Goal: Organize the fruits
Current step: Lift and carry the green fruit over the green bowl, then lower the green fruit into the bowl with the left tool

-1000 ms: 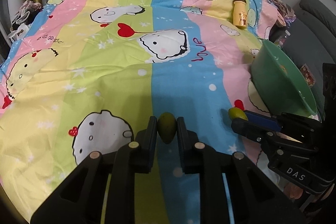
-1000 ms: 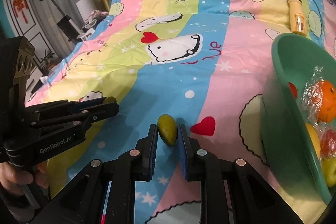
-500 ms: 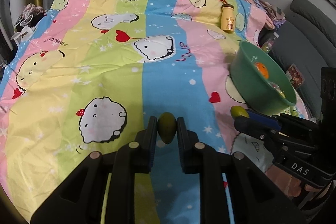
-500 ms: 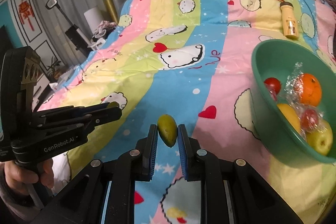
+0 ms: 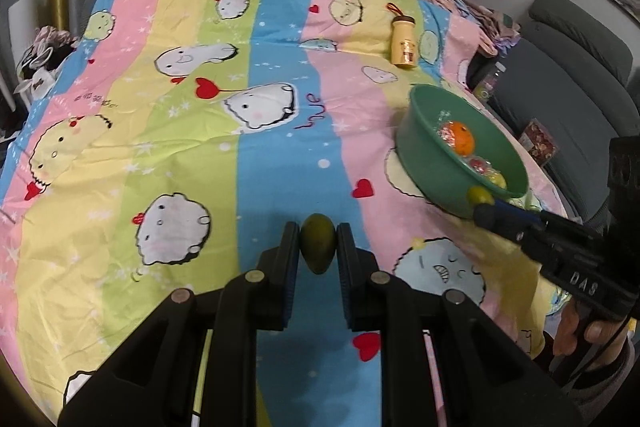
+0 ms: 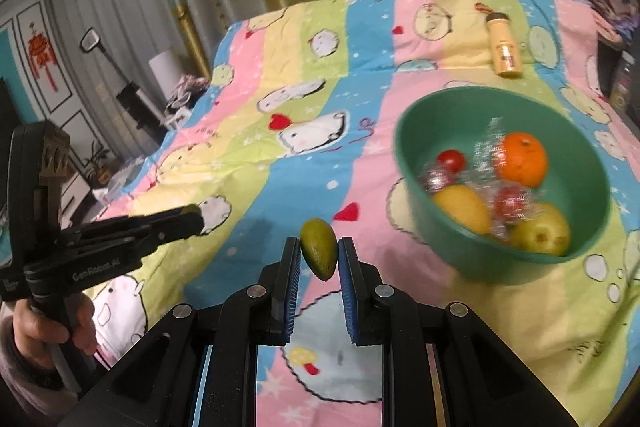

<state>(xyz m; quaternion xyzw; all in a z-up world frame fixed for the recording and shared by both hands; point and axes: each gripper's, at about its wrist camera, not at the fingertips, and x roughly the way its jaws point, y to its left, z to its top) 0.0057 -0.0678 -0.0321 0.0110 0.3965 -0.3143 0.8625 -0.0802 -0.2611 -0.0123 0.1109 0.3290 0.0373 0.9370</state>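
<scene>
My left gripper point(image 5: 318, 247) is shut on a dark green mango point(image 5: 317, 242), held above the bedspread. My right gripper point(image 6: 319, 251) is shut on a second green mango point(image 6: 319, 247), held above the bed just left of the green bowl point(image 6: 420, 115). The bowl holds an orange point(image 6: 522, 159), a yellow fruit point(image 6: 464, 207), a green pear point(image 6: 544, 233), a small red fruit point(image 6: 451, 159) and wrapped red fruits. In the left wrist view the bowl point(image 5: 424, 147) sits at the right, with the right gripper's mango point(image 5: 479, 194) at its near rim.
A colourful striped cartoon bedspread point(image 5: 180, 131) covers the bed. A yellow bottle point(image 5: 405, 45) lies at the far side, and it also shows in the right wrist view point(image 6: 504, 53). A grey sofa point(image 5: 580, 39) stands to the right. Curtains hang behind, and clutter lies at the left bed edge.
Both grippers have risen and pulled back from the bed, each still holding its mango. The bowl's inside now shows fully in the right wrist view.
</scene>
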